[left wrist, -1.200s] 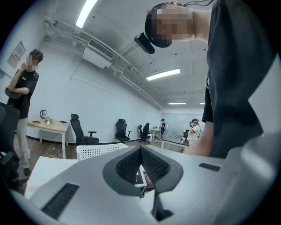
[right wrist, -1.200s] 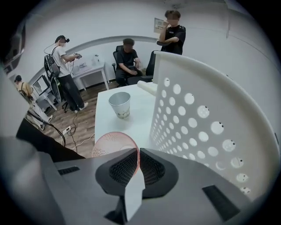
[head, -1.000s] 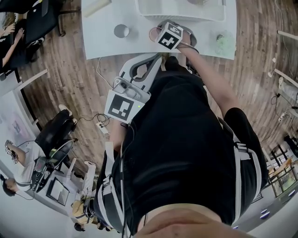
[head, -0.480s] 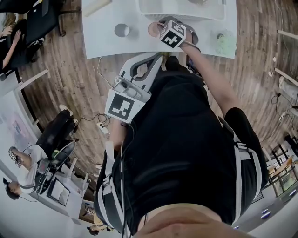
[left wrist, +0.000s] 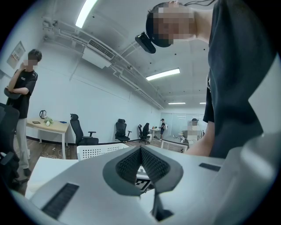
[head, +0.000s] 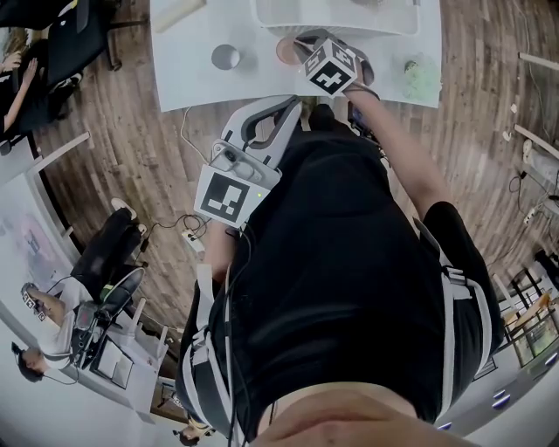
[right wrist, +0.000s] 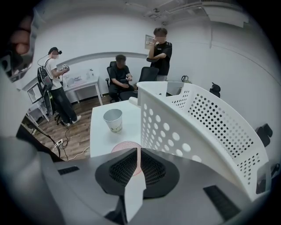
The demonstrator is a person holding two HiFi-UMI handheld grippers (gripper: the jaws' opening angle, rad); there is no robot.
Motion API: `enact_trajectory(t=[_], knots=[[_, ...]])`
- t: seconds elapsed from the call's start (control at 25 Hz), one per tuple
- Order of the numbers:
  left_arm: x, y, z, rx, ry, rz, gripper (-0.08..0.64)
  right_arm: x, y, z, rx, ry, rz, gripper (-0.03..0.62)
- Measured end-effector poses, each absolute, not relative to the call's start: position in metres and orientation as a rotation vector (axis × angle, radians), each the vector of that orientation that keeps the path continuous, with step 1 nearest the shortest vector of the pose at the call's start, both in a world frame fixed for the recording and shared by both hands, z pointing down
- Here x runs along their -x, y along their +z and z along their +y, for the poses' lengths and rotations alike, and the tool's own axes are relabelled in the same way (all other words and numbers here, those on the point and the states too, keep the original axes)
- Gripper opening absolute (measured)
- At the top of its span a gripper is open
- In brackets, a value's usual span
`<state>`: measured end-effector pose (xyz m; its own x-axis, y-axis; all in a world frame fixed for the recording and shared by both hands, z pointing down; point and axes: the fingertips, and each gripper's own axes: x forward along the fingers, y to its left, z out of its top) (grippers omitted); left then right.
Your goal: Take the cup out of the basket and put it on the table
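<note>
My right gripper [right wrist: 138,161] is shut on the rim of a pink cup [right wrist: 124,148], with a thin pink edge showing between its pads. In the head view the pink cup [head: 286,51] is over the white table [head: 188,74], just outside the left wall of the white perforated basket [head: 336,19], with the right gripper [head: 299,48] and its marker cube on it. I cannot tell whether the cup touches the tabletop. My left gripper [head: 293,105] is held near the table's front edge, shut and with nothing in it; its pads meet in the left gripper view [left wrist: 140,151].
A pale paper cup [right wrist: 113,119] stands on the table left of the pink cup, and shows grey in the head view [head: 225,57]. A green object [head: 422,79] lies at the table's right. The basket wall [right wrist: 206,123] rises close on my right. Several people and office chairs are around the room.
The right gripper and the pink cup have shifted a little up the head view, closer to the basket's near corner. The left gripper has stayed where it was.
</note>
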<state>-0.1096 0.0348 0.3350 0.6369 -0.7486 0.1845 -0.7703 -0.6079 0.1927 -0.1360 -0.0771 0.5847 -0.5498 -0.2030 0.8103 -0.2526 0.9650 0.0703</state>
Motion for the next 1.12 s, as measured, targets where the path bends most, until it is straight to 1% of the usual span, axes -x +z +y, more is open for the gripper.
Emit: enact_trajectory(t=[0.28,0.56,0.96,1.12], knots=[[0.105,0.338,0.031,-2.604,0.136,-1.227,0.021,0.131,0.566,-0.072,-0.322,0.135,-2.242,0.031],[0.102,0.339,0.023,-2.599,0.126,-1.241,0.021,0.120,0.544,-0.067,-0.271,0.131,-2.323,0.018],[0.098,0.332,0.012,-2.609,0.099,-1.254,0.021,0.110,0.462,-0.044,-0.301,0.126,-2.556,0.018],[0.095,0.330,0.007,-2.619,0.096,-1.270,0.021,0.097,0.423,-0.040,-0.365,0.044,-2.636,0.018]])
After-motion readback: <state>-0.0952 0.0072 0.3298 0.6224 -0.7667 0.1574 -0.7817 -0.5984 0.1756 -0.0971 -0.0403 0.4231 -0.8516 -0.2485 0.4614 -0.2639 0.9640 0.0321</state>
